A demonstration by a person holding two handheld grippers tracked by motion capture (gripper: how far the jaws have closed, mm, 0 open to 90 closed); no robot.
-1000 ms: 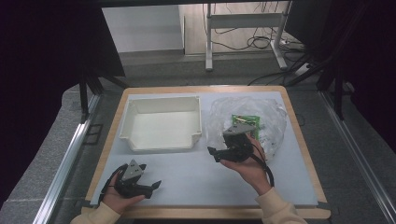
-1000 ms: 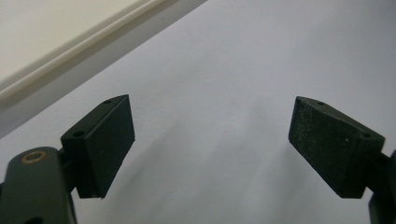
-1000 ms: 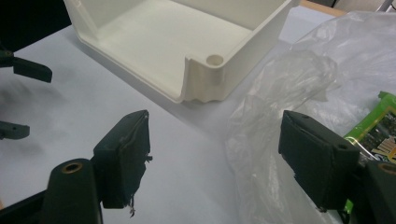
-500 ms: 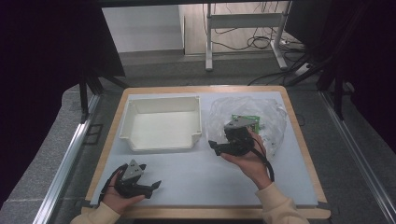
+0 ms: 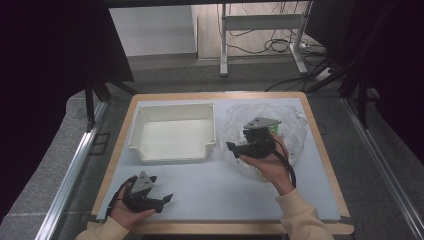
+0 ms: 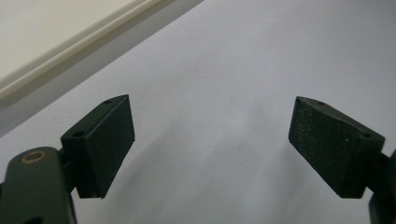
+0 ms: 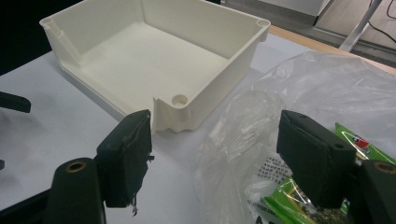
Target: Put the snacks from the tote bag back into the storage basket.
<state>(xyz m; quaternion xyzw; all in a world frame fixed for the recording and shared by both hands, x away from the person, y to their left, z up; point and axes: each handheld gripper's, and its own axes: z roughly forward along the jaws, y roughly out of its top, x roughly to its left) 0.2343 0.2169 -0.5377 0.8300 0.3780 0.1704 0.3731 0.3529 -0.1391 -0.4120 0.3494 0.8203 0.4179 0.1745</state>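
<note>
View from above the counter (image 5: 200, 197), a pale blue-white sheet framed in light wood, with both hands at work. My right tool (image 5: 235, 148) hangs over the crumpled clear plastic bag (image 5: 290, 127) at the right half of the counter, pointing toward the shallow cream-white plastic bin (image 5: 172, 132) that stands just beside the bag on its left. In the right gripper view the jaws stand wide apart with nothing between the pads (image 7: 128, 154); below and beyond them lie the bag's loose folds (image 7: 327, 88) and, inside the film, green printed snack packets (image 7: 359, 142). I judge that the tool is kept spread and raised so that it can come down astride a packet or a fold of the film without dragging the bag across the counter. The packets sit at the near right of the bag, close under the right pad, and the bin's near corner (image 7: 180, 100) lies just ahead, which suggests that the bin is placed with its open top beside the bag as the receiving place, a short carry away. My left tool (image 5: 162, 200) lies low at the near left edge, well apart from the bag; in the left gripper view its jaws are likewise apart over bare counter (image 6: 224, 60), with the bin's rim (image 6: 70, 44) at the upper left. I take it as parked there to leave the working area unobstructed.
</note>
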